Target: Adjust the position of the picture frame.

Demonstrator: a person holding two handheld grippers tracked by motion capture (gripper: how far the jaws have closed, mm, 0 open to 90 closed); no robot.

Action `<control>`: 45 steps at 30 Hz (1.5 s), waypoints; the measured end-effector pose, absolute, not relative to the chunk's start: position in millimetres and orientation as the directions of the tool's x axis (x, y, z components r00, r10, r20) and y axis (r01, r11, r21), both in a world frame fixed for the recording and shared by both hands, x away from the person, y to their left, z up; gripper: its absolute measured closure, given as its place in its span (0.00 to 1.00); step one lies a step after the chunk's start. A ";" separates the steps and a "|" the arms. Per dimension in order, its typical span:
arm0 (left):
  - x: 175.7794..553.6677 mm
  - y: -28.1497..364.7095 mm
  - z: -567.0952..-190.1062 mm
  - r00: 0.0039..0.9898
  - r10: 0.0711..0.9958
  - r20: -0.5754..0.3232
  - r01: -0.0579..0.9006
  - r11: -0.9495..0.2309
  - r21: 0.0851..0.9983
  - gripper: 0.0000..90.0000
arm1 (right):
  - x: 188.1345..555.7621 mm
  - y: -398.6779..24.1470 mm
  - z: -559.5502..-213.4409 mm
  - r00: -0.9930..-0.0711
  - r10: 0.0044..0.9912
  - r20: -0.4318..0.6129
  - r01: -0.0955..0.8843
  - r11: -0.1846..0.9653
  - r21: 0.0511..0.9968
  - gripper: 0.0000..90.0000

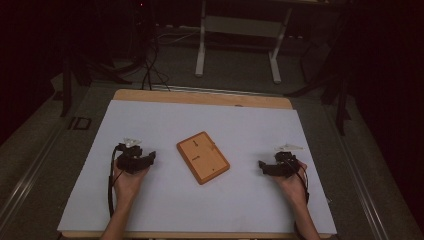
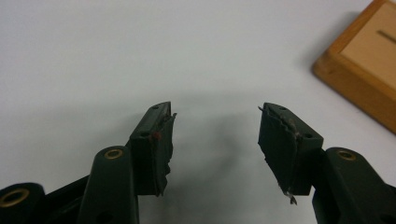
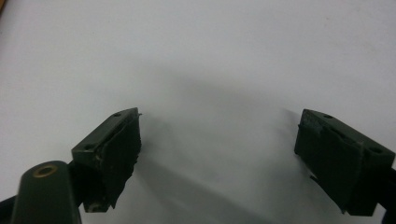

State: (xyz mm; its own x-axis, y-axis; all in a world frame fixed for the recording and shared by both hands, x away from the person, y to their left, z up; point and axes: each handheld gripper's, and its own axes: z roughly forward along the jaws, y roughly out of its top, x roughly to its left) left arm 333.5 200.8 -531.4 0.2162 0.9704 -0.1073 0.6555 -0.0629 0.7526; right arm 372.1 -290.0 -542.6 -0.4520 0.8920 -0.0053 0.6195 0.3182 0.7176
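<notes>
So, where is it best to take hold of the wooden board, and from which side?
Probably across its narrow width, at the near corner. The wooden board lies flat and turned diagonally on the white table cover, with thick raised edges. The left claw is open and close beside it.

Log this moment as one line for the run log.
left gripper: open, empty | right gripper: open, empty | wooden board: flat on white table cover, between both grippers, untouched

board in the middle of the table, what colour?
Orange-brown wooden board, paler inset top with a few dark slots; clearest in the high view.
</notes>
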 end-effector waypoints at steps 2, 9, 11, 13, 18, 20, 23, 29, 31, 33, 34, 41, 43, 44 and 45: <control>332.8 199.0 -529.5 0.230 0.969 -0.089 0.648 -0.084 0.757 0.50 | 371.8 -289.9 -542.2 -0.451 0.892 -0.007 0.621 0.320 0.716 0.17; 328.0 190.4 -523.1 0.310 0.950 -0.045 0.599 -0.159 0.785 0.50 | 367.7 -289.9 -537.6 -0.457 0.889 0.004 0.609 0.310 0.730 0.37; 327.6 190.9 -522.9 0.320 0.946 -0.053 0.591 -0.156 0.792 0.50 | 365.8 -289.7 -531.6 -0.473 0.881 0.027 0.589 0.294 0.753 0.47; 327.0 191.4 -522.3 0.327 0.943 -0.053 0.584 -0.158 0.796 0.50 | 365.6 -289.2 -529.5 -0.480 0.877 0.028 0.581 0.293 0.759 0.50; 326.7 190.3 -522.2 0.336 0.941 -0.052 0.581 -0.163 0.797 0.50 | 367.0 -283.1 -520.9 -0.520 0.853 0.049 0.546 0.287 0.787 0.63; 327.1 189.9 -522.7 0.342 0.938 -0.061 0.584 -0.161 0.795 0.51 | 367.6 -278.1 -518.8 -0.535 0.843 0.052 0.535 0.290 0.793 0.68; 327.5 189.6 -523.2 0.351 0.933 -0.076 0.587 -0.156 0.794 0.51 | 369.0 -269.0 -516.5 -0.556 0.830 0.048 0.523 0.305 0.796 0.72; 328.0 189.2 -524.1 0.357 0.932 -0.070 0.587 -0.165 0.793 0.51 | 373.7 -247.6 -511.4 -0.607 0.793 0.042 0.497 0.338 0.799 0.77; 328.4 188.7 -524.7 0.354 0.933 -0.071 0.587 -0.163 0.793 0.51 | 375.4 -239.6 -509.4 -0.627 0.778 0.045 0.488 0.347 0.801 0.78; 328.5 188.2 -525.1 0.353 0.933 -0.069 0.590 -0.164 0.791 0.51 | 376.8 -230.9 -507.4 -0.643 0.765 0.041 0.478 0.359 0.802 0.79; 328.5 188.0 -525.0 0.352 0.933 -0.069 0.590 -0.164 0.790 0.51 | 377.4 -226.4 -506.8 -0.650 0.759 0.035 0.471 0.366 0.803 0.80; 328.6 188.1 -525.5 0.356 0.933 -0.054 0.588 -0.179 0.789 0.50 | 382.0 -199.3 -505.9 -0.699 0.714 0.030 0.440 0.397 0.805 0.83; 328.6 188.4 -525.4 0.354 0.934 -0.054 0.589 -0.178 0.788 0.50 | 383.3 -194.0 -506.0 -0.706 0.707 0.031 0.435 0.399 0.807 0.83; 328.6 188.5 -525.4 0.353 0.934 -0.054 0.589 -0.177 0.789 0.50 | 384.3 -190.3 -506.2 -0.711 0.703 0.035 0.432 0.397 0.809 0.83; 328.7 188.5 -525.4 0.354 0.934 -0.053 0.590 -0.179 0.787 0.50 | 384.7 -188.2 -506.2 -0.714 0.699 0.038 0.431 0.397 0.810 0.82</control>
State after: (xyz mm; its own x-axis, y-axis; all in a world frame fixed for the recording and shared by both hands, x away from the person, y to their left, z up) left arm 328.7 188.5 -525.4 0.3538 0.9338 -0.0529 0.5900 -0.1789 0.7874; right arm 384.7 -188.2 -506.2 -0.7143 0.6989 0.0377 0.4310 0.3968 0.8104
